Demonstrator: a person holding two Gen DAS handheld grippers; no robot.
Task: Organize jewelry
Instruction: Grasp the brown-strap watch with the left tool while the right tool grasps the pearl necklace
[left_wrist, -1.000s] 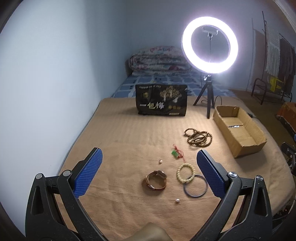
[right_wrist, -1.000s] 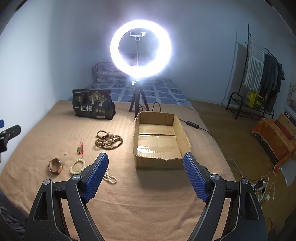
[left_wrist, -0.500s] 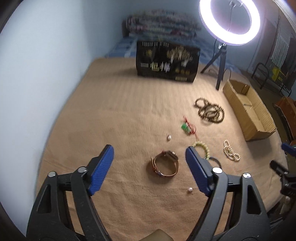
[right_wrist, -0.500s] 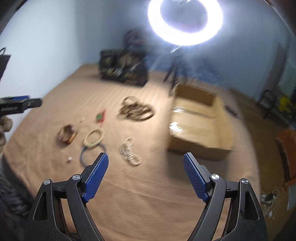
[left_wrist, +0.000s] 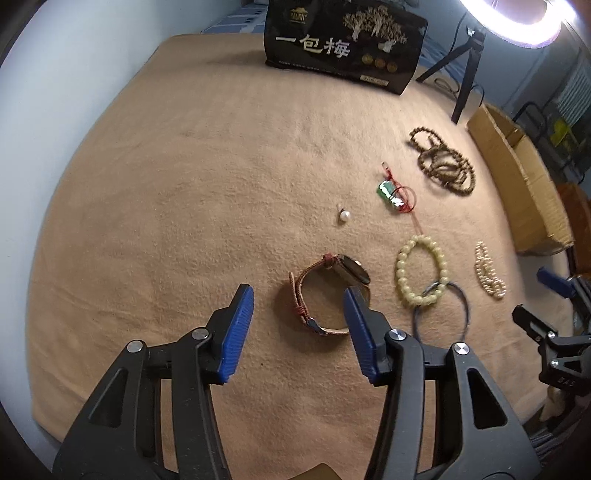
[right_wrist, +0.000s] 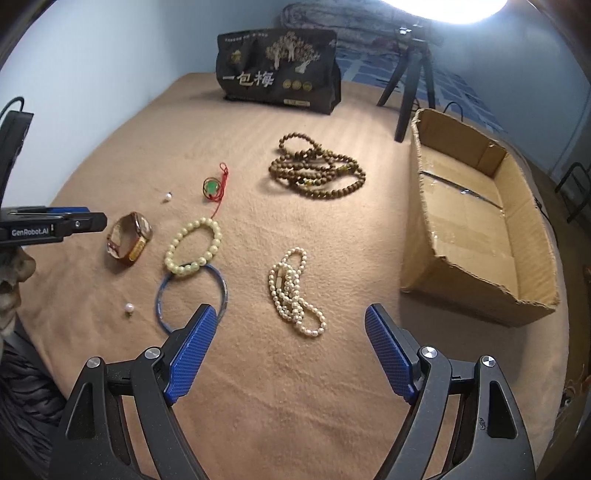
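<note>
Blue-padded left gripper (left_wrist: 297, 315) and right gripper (right_wrist: 291, 339) hover wide apart, holding nothing.

Open blanket (right_wrist: 295, 387) is seen between the right tool (right_wrist: 286, 349) and the pearl necklace (right_wrist: 293, 293) at 12 o'clock, so a straight approach there is unobstructed. At 10 o'clock the path is crowded by the blue ring (right_wrist: 192, 295), which is overlapped by the pale bead bracelet (right_wrist: 194, 242). At 2 o'clock the way is blocked by the wall of the cardboard box (right_wrist: 461, 291). Farther off at 12 o'clock a brown bead strand (right_wrist: 317, 170), a black bag (right_wrist: 280, 70) and tripod legs (right_wrist: 404, 99) are found.

Ahead of the left tool (left_wrist: 297, 326) the watch (left_wrist: 328, 291) lies at 1 o'clock, its strap close beside the right finger (left_wrist: 360, 339). A wide bare stretch is left from 9 to 12 o'clock, broken only by a loose pearl (left_wrist: 344, 217).
</note>
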